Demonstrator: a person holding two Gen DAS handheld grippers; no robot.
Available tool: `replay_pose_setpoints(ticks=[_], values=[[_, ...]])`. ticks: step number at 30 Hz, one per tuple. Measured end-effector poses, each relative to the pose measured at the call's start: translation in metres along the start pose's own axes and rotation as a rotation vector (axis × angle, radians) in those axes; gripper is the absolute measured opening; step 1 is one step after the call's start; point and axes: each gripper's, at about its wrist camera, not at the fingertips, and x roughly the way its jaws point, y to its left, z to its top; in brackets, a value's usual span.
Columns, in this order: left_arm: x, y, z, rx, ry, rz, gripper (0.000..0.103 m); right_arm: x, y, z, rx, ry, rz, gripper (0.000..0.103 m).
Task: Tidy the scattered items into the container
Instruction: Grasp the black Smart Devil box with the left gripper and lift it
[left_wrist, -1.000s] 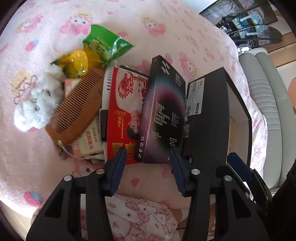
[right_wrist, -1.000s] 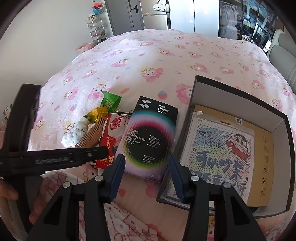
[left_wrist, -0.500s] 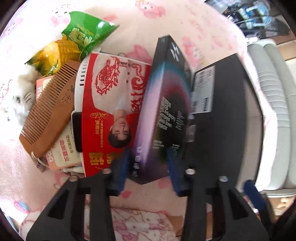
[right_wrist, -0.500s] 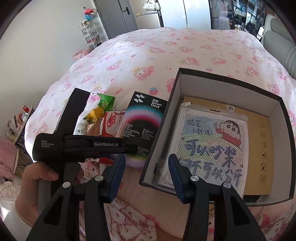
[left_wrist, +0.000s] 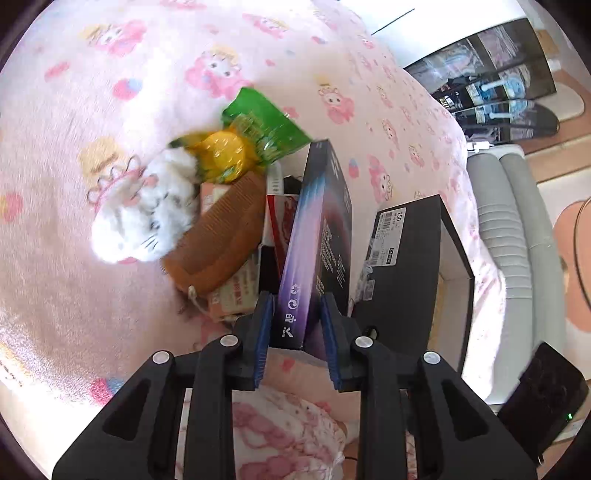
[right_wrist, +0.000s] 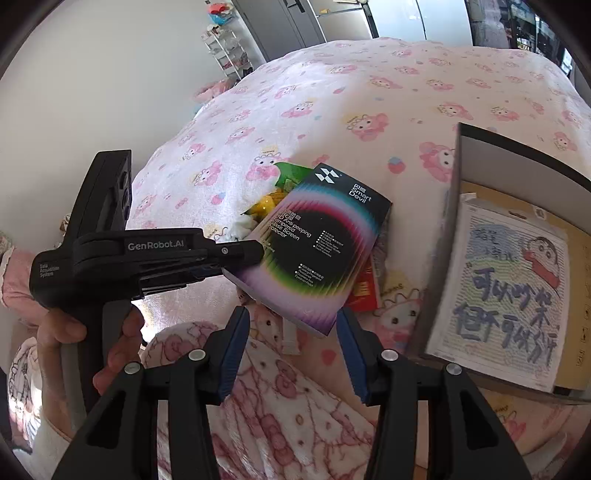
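My left gripper (left_wrist: 295, 332) is shut on the near edge of the black and purple screen protector box (left_wrist: 317, 240) and holds it lifted and tilted on edge above the pile; the box also shows in the right wrist view (right_wrist: 314, 251). The black container box (left_wrist: 410, 258) stands just right of it and holds a cartoon sheet (right_wrist: 506, 295). Under and left of the held box lie a red packet (left_wrist: 277, 218), a wooden comb (left_wrist: 218, 240), a white plush toy (left_wrist: 144, 210) and a green and yellow snack bag (left_wrist: 255, 140). My right gripper (right_wrist: 291, 350) is open and empty, just in front of the held box.
All lies on a bed with a pink cartoon blanket (right_wrist: 369, 92). A grey sofa (left_wrist: 517, 240) stands to the right of the bed. A pink packet (left_wrist: 236, 295) lies under the comb. The person's hand (right_wrist: 110, 339) holds the left gripper handle.
My left gripper closed on the screen protector box and lifted it up on edge from the pile. The right gripper swung left and stayed open.
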Motion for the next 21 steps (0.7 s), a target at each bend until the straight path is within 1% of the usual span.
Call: replay_pose_setpoints(ticks=[2,5,7,9,11,12,15,18,19,21], values=[[0.0,0.015,0.0,-0.02,0.011,-0.021,0.026,0.017,0.006,0.007,0.01,0.026,0.014,0.046],[-0.002,0.039,0.011,-0.037,0.012,-0.038,0.028,0.045,0.008,0.011,0.039,0.091,0.022,0.047],[-0.004,0.05,0.011,-0.038,0.021,-0.048,0.029,0.061,0.007,0.01,0.055,0.123,0.013,0.051],[0.0,0.056,0.012,-0.028,0.026,0.001,0.032,0.072,0.003,0.009,0.07,0.141,0.002,0.052],[0.006,0.062,0.016,-0.026,0.053,0.056,0.032,0.082,-0.002,0.007,0.092,0.158,-0.008,0.055],[0.007,0.066,0.018,-0.024,0.057,0.069,0.032,0.086,-0.005,0.007,0.104,0.168,-0.017,0.056],[0.004,0.072,0.028,-0.019,0.025,0.06,0.032,0.1,-0.012,0.006,0.134,0.199,-0.024,0.057],[0.008,0.072,0.038,0.006,-0.008,0.071,0.032,0.112,-0.019,0.007,0.174,0.215,0.025,0.058],[0.011,0.071,0.041,0.016,-0.005,0.07,0.032,0.116,-0.021,0.008,0.189,0.215,0.039,0.058],[0.019,0.067,0.043,0.041,0.021,0.073,0.032,0.125,-0.022,0.01,0.182,0.213,0.036,0.058]])
